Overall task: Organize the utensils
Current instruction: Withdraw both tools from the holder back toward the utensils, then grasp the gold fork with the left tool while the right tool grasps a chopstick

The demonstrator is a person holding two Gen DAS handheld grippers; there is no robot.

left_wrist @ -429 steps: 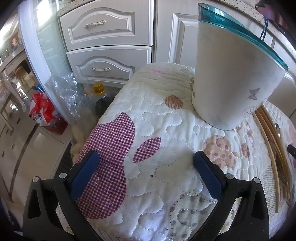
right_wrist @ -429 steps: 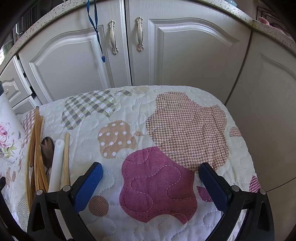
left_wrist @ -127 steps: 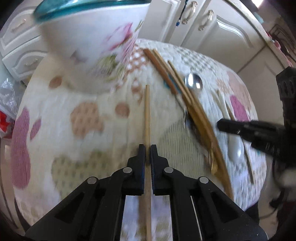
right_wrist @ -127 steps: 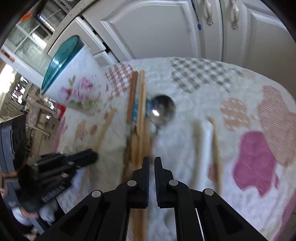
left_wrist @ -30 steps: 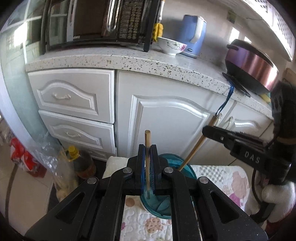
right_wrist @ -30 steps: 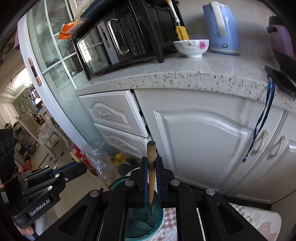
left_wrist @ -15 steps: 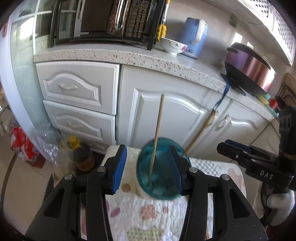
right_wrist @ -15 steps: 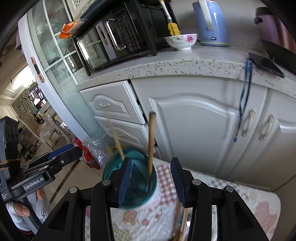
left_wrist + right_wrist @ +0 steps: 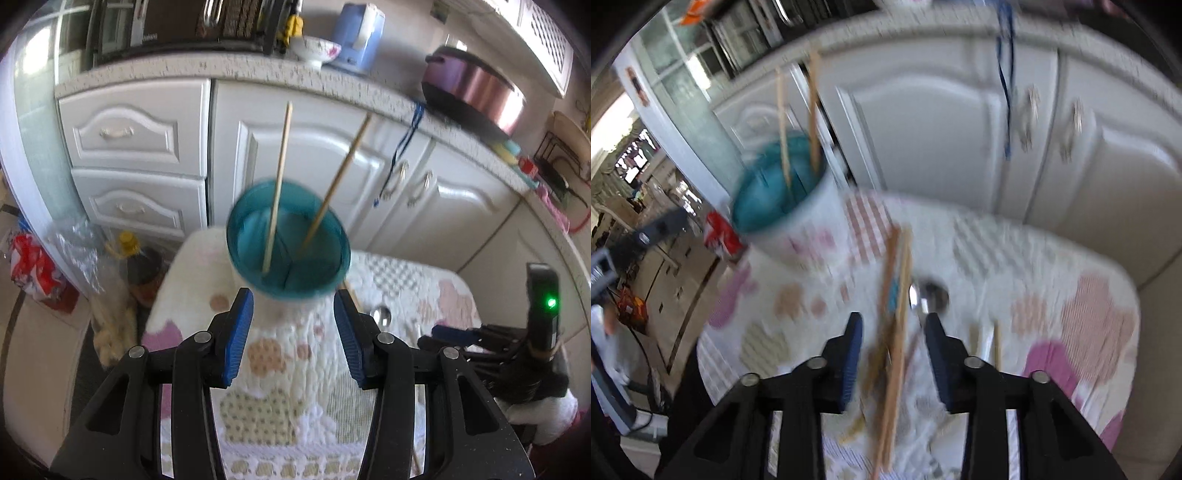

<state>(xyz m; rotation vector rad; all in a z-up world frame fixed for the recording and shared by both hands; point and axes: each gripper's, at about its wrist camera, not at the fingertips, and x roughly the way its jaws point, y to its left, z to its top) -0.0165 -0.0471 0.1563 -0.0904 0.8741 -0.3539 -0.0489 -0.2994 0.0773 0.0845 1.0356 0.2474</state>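
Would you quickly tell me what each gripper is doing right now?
Left gripper: open, holding nothing.
Right gripper: open, jaws closing over the wooden utensils on the quilt, gripping nothing yet.

We see a soft, bumpy cloth quilt [image 9: 280, 373] with stitched patches. The two chopsticks [image 9: 279, 181] look like plain matt wood. The holder [image 9: 288, 243] has a see-through teal plastic rim. The spoon [image 9: 382, 315] is shiny metal. The cupboard doors [image 9: 317, 162] are smooth and glossy.
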